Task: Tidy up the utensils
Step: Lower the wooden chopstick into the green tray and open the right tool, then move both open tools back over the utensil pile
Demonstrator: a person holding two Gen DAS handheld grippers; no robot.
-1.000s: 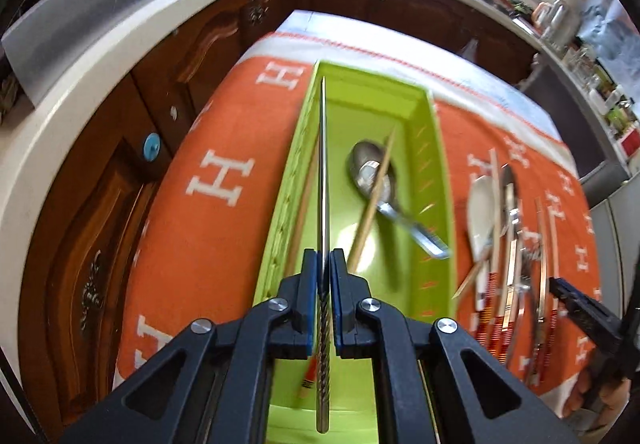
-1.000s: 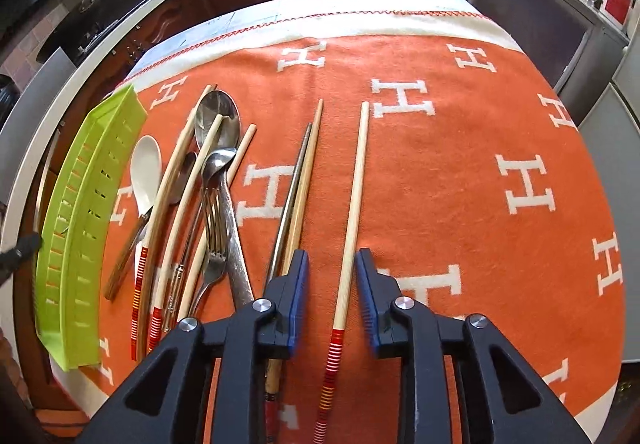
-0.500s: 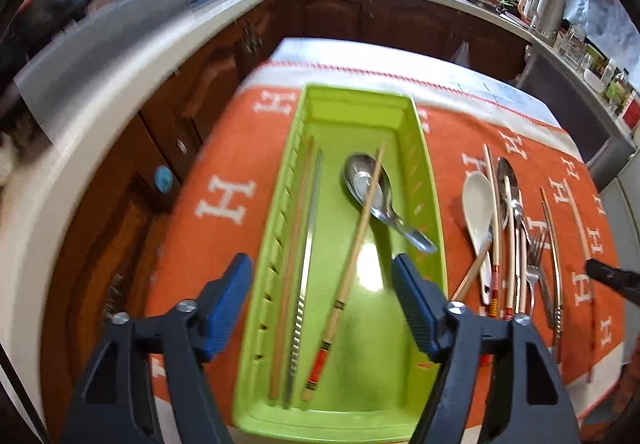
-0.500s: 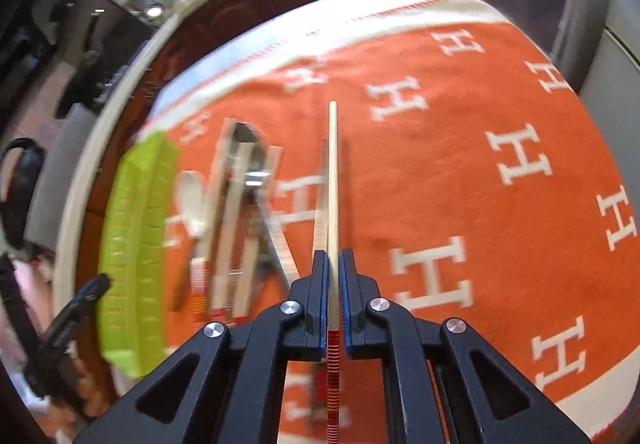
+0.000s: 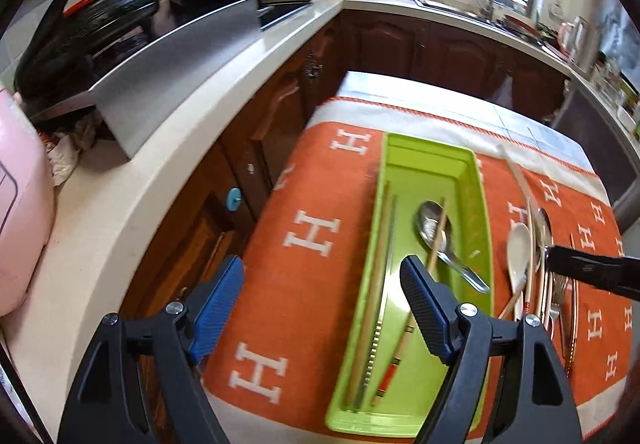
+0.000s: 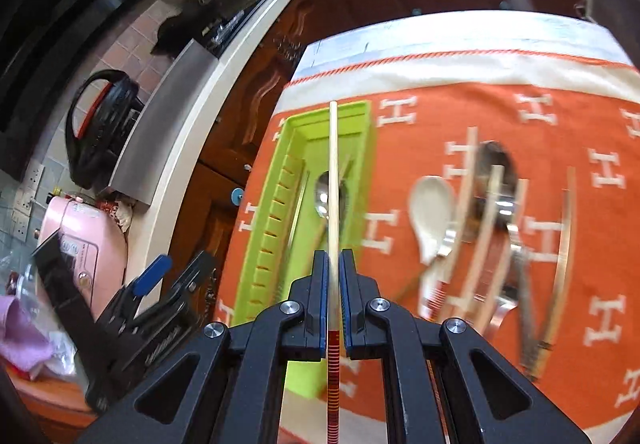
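A green tray (image 5: 482,203) lies on the orange cloth and holds a metal spoon (image 5: 434,228), a metal chopstick (image 5: 380,308) and wooden chopsticks (image 5: 408,332). My left gripper (image 5: 322,310) is open and empty, above the tray's near left. My right gripper (image 6: 333,264) is shut on a wooden chopstick with red stripes (image 6: 333,171), held above the tray (image 6: 272,203) and pointing along it. More utensils lie right of the tray: a white spoon (image 6: 432,215), a metal spoon (image 6: 496,171), forks and chopsticks (image 6: 566,240).
The orange cloth (image 5: 312,236) covers a table next to a white counter (image 5: 160,147) with dark wood cabinets. A pink appliance (image 6: 88,244) and a black pot (image 5: 108,7) stand on the counter. The left gripper shows in the right wrist view (image 6: 160,284).
My left gripper let go of the metal chopstick into the tray and drew back to the left. My right gripper shut on the striped chopstick, lifted it and carried it left over the tray.
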